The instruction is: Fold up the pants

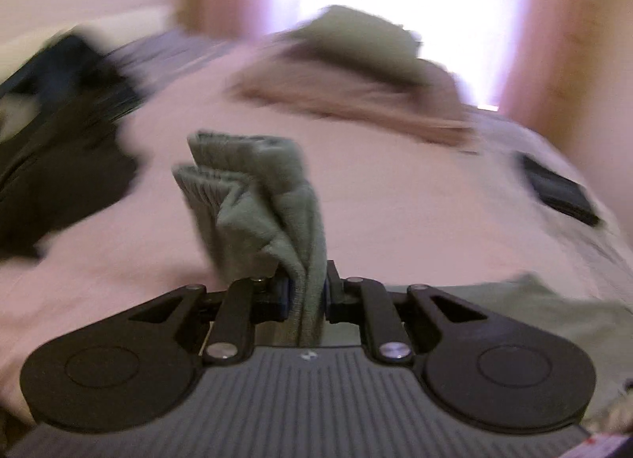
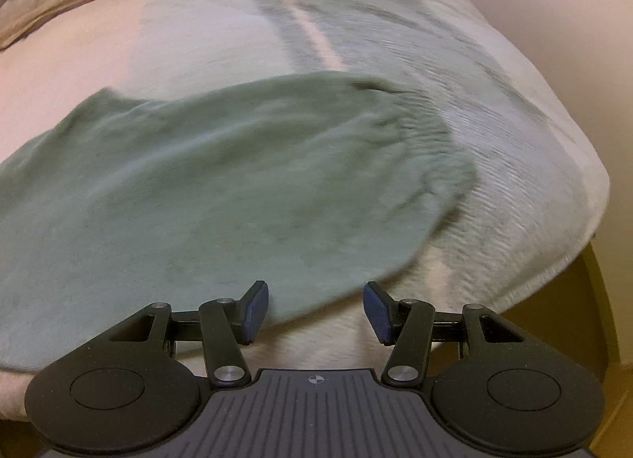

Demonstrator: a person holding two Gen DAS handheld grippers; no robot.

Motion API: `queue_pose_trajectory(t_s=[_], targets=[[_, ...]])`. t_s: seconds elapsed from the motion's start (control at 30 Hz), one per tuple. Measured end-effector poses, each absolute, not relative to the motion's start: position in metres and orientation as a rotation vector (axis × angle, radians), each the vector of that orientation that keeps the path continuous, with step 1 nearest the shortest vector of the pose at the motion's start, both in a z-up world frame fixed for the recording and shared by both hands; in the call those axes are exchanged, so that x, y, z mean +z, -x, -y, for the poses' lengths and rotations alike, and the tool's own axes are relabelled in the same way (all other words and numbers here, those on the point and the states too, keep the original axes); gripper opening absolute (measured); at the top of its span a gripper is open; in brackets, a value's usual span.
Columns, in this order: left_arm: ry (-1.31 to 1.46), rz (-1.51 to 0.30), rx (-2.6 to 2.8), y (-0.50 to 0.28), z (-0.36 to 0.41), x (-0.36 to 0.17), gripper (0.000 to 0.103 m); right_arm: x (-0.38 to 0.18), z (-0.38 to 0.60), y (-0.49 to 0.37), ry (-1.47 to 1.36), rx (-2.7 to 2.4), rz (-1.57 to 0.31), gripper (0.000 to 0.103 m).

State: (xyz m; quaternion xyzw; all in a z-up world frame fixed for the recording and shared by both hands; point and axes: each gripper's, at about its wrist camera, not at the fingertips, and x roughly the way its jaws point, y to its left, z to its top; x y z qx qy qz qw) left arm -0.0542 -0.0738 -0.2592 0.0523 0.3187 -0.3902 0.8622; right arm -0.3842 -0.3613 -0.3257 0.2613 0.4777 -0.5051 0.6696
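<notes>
- Now the left hand-held gripper (image 1: 305, 295) is clamped on the cuffed leg ends (image 1: 253, 196) of the green pants (image 2: 221, 181), lifted off the bed (image 2: 514, 165)
- Right hand-held gripper (image 2: 316, 309) stands wide and empty just above the pants' near edge
- Best carry the cuffs flat across to the waist, layers aligned, while the right pins the fold line

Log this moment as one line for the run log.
left gripper: shut on green pants, cuff end lifted | right gripper: open, above pants on bed | fold: not yet done
</notes>
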Motion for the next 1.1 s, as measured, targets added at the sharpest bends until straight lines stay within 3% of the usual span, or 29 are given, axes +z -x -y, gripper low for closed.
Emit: queue_pose_trajectory(t_s=[0.17,0.23,0.33,0.4,0.47,0.73,0.9,1.1], targets=[[-0.239,-0.637,-1.134,0.149,0.146,-0.271,0.012,-0.315,0.374,0.417,-0.612,-1.179,-1.048,0.051],[-0.294,-0.751,-1.235,0.176,0.171,-0.306,0.026,-0.313,0.376,0.427,-0.622,-1.199,-1.034,0.051],[-0.455,-0.978,-1.295,0.209,0.197,-0.373,0.028,-0.317,0.378,0.440,-0.661,-1.214,-1.019,0.051],[-0.468,-0.944,-1.285,0.217,0.190,-0.380,0.029,-0.320,0.375,0.445,-0.693,-1.212,-1.010,0.051],[-0.425,-0.975,-1.306,0.208,0.179,-0.367,0.035,-0.321,0.371,0.447,-0.715,-1.189,-0.978,0.051],[-0.270,-0.968,-1.061,0.126,0.113,-0.324,0.035,-0.316,0.346,0.392,-0.862,-0.813,-0.688,0.051],[-0.154,-1.059,-0.906,0.075,0.094,-0.351,0.035,-0.350,0.346,0.323,-0.993,-0.494,-0.719,0.051],[-0.128,-1.093,-0.903,0.069,0.099,-0.375,0.036,-0.385,0.358,0.279,-1.069,-0.424,-0.819,0.053]])
